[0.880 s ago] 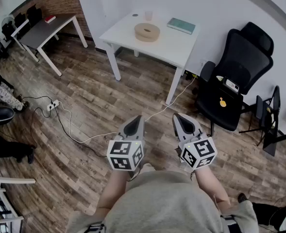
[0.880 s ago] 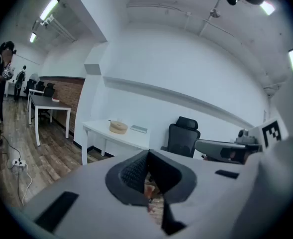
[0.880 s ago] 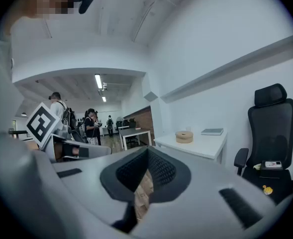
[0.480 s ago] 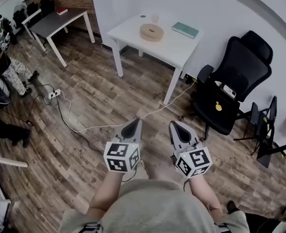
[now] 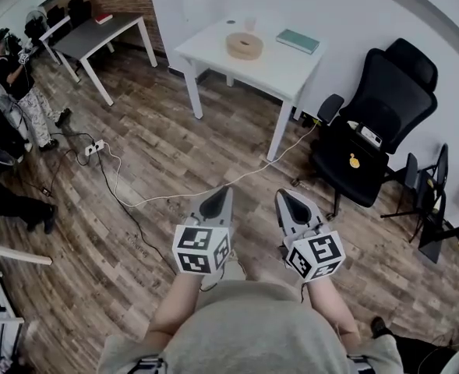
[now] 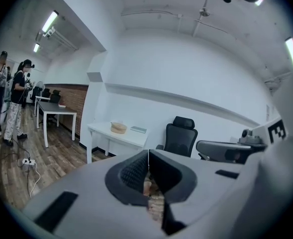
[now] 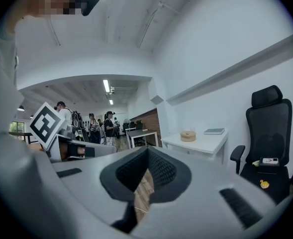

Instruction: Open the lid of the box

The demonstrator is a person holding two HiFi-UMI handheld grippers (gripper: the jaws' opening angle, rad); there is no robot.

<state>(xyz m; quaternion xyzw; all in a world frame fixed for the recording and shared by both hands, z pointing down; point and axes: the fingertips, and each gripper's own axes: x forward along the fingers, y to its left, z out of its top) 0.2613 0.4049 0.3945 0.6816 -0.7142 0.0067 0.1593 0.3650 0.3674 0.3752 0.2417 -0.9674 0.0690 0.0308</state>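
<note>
Still, little has changed: the left claw (image 5: 220,197) and right claw (image 5: 287,199) stay closed and empty over the floor (image 5: 174,150), well short of the table (image 5: 291,70), where the round box (image 5: 245,46) sits untouched.

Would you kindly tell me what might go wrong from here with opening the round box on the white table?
1. A white cable crosses the floor between the person and the white table; it could trip them.
2. The left gripper and right gripper are both shut and empty; unless opened first, they may just shove the round wooden box, perhaps towards the cup behind it.
</note>
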